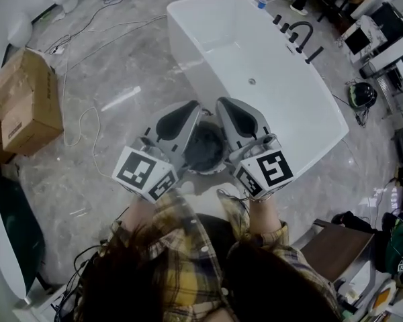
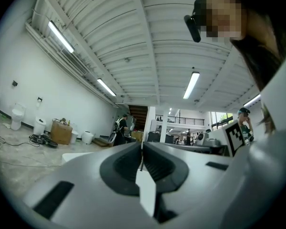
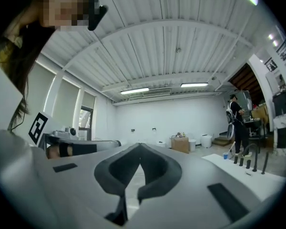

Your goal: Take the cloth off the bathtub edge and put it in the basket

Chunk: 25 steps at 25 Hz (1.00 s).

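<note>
A glossy white bathtub (image 1: 255,66) stands on a grey marbled stone floor (image 1: 121,59). Left of the bathtub sits a brown cardboard box (image 1: 30,99); by its near end, a yellow plaid shirt sleeve (image 1: 171,220).

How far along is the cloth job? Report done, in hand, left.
Done, seemingly: no cloth shows on the bathtub rim. In hand: nothing; the left gripper and right gripper are shut and empty. Left: unclear, since the contents of the dark round container between them cannot be made out.
</note>
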{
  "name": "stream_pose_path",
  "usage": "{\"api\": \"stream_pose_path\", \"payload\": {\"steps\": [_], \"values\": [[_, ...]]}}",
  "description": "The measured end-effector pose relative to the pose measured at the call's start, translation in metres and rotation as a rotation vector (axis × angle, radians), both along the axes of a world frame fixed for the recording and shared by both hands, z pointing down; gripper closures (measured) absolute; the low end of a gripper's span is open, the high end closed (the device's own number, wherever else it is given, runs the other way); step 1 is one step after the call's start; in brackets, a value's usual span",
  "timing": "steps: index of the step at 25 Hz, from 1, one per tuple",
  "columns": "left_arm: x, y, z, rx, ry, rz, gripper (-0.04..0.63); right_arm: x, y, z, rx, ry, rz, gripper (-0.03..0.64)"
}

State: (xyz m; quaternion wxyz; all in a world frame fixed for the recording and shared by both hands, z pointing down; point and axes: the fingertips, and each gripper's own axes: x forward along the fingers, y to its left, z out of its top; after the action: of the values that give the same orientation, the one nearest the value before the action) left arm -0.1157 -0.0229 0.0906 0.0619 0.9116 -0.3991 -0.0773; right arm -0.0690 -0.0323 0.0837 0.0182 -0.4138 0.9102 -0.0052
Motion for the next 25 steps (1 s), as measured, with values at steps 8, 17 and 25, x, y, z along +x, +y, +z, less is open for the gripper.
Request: {"api": "stream_pose_path", "payload": {"steps": [8, 17, 25], "values": [[-0.007, 0.011, -0.003, 0.018, 0.001, 0.017, 0.577, -0.011, 0.010, 0.005, 0.013, 0.039, -0.015, 0.601], [-0.004, 0.019, 0.003, 0.009, -0.009, 0.035, 0.577, -0.010, 0.016, 0.013, -0.013, 0.069, -0.016, 0.601], [-0.004, 0.023, 0.007, 0.008, -0.013, 0.048, 0.577, -0.008, 0.021, 0.016, -0.020, 0.066, -0.005, 0.601]]}}
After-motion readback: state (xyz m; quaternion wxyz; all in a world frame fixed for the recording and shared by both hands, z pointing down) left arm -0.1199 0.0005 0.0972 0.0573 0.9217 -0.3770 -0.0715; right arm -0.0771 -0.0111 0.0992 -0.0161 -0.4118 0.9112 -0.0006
